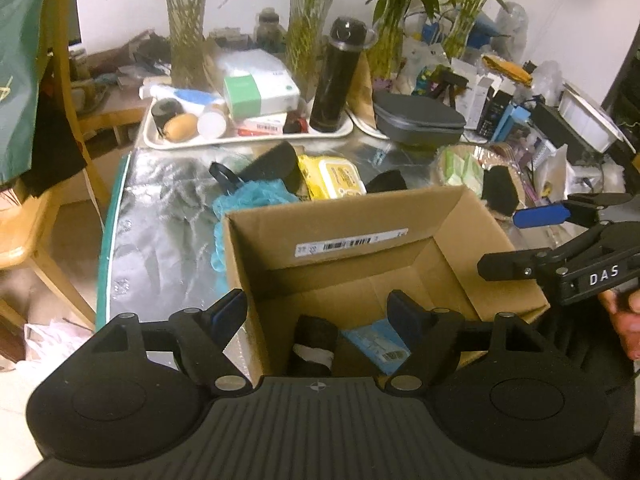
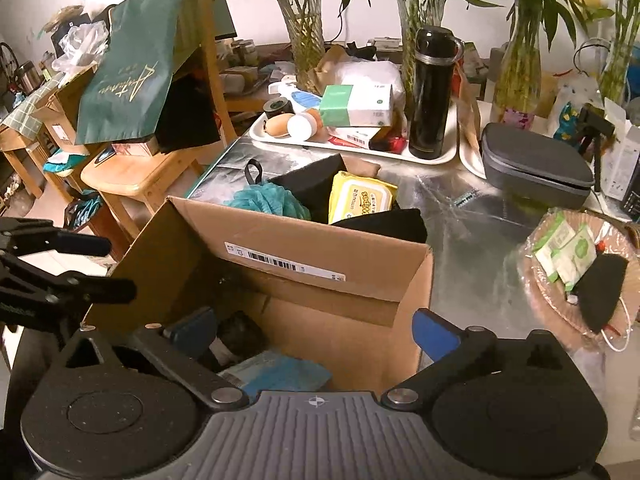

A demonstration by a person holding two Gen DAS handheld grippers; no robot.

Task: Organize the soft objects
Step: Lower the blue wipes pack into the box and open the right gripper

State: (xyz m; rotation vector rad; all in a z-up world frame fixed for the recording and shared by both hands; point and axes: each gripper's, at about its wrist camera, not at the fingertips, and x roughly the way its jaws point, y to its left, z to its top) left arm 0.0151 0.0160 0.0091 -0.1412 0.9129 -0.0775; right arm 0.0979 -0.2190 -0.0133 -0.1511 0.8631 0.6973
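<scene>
Cardboard box (image 1: 360, 264), holding black roll (image 1: 314, 344) and blue packet (image 1: 376, 346): left gripper (image 1: 320, 312) and right gripper (image 2: 316, 330) poised above, jaws spread, empty; next soft item, teal mesh sponge (image 2: 268, 200) behind box, best pinched mid-body.

A lived-in home is shown. A cluttered foil-covered bench (image 2: 472, 216) is crowded with glass vases of bamboo stalks (image 2: 304, 28), a white tray of toiletries (image 2: 432, 156) and a black flask (image 2: 432, 96); a green shopping bag (image 2: 136, 76) is draped over a wooden chair (image 2: 152, 176).
</scene>
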